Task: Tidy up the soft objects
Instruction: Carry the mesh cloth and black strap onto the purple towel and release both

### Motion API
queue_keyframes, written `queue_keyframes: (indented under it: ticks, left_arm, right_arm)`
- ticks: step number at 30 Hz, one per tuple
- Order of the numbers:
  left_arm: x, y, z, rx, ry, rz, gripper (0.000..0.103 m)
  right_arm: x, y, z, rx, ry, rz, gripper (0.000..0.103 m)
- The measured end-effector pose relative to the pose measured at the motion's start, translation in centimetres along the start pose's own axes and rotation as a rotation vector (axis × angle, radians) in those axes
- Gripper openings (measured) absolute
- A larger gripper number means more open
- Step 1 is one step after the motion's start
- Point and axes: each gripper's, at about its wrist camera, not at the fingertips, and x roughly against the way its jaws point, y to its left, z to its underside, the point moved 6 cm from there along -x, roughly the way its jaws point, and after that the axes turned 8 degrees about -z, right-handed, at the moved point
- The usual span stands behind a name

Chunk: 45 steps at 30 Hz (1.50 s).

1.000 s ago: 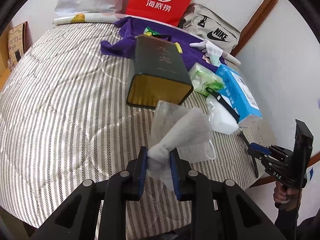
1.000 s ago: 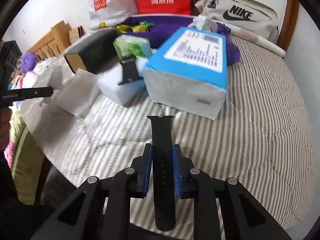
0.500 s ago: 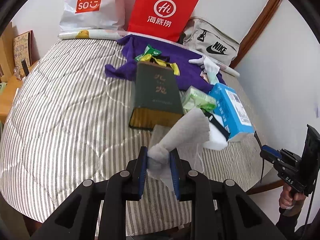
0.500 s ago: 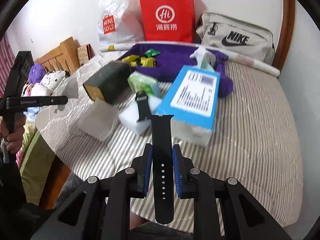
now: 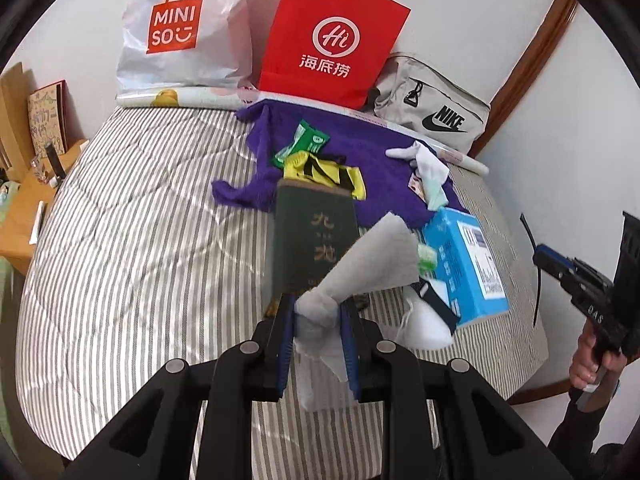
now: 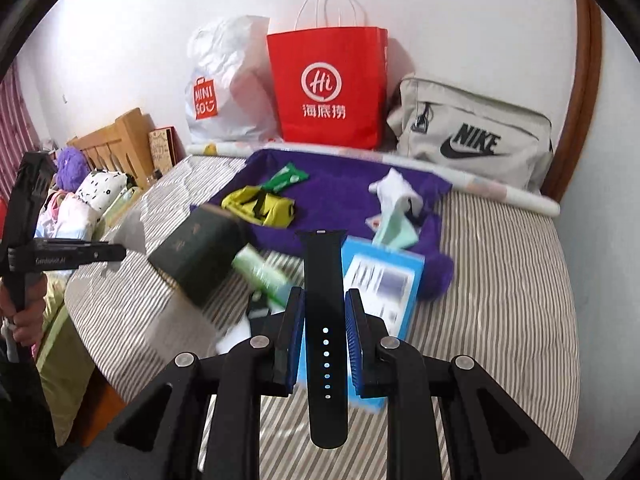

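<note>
My left gripper (image 5: pixel 318 316) is shut on a white face mask (image 5: pixel 372 264) and holds it in the air above the striped bed (image 5: pixel 140 248). My right gripper (image 6: pixel 325 316) is shut on a black watch strap (image 6: pixel 324 280), held upright above the bed's near edge. The left gripper also shows at the left of the right wrist view (image 6: pixel 100 252). A purple cloth (image 6: pixel 344 196) lies at the far side of the bed with yellow and green packets (image 6: pixel 260 206) and a white sock (image 6: pixel 396 188) on it.
A dark green box (image 5: pixel 314 248), a green wipes pack (image 6: pixel 260 272), a blue tissue pack (image 5: pixel 464 264) and a white pouch (image 5: pixel 424 320) lie mid-bed. A red paper bag (image 5: pixel 332 44), a Miniso bag (image 5: pixel 176 40) and a Nike bag (image 5: pixel 436 116) stand against the wall. A wooden headboard (image 6: pixel 116 140) is left.
Both grippers have risen and pulled back from the bed, each keeping its hold. The mask has come up off the bedding and the strap now stands higher over the blue pack.
</note>
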Motion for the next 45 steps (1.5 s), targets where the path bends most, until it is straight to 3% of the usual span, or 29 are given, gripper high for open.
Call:
queue_keyframes:
  ticks: [9, 23, 36, 45]
  left_arm:
    - [-2.5, 0.2, -3.5, 0.012, 0.015, -0.015, 0.021]
    - [-6.6, 1.0, -8.6, 0.031, 0.029, -0.026, 0.021]
    - [-11.1, 1.5, -11.7, 0.048, 0.088, 0.006, 0.021]
    - [-14.3, 0.2, -14.4, 0.024, 0.127, -0.006, 0.022]
  right_arm:
    - [-4.3, -2.3, -5.5, 0.016, -0.002, -0.02, 0.02]
    - [-13.2, -5.4, -10.4, 0.053, 0.064, -0.029, 0.02]
    - [-19.8, -7.2, -10.4, 0.064, 0.205, -0.033, 0.02]
    - [-20.8, -8.5, -9.4, 0.007, 0.258, -0.078, 0.022]
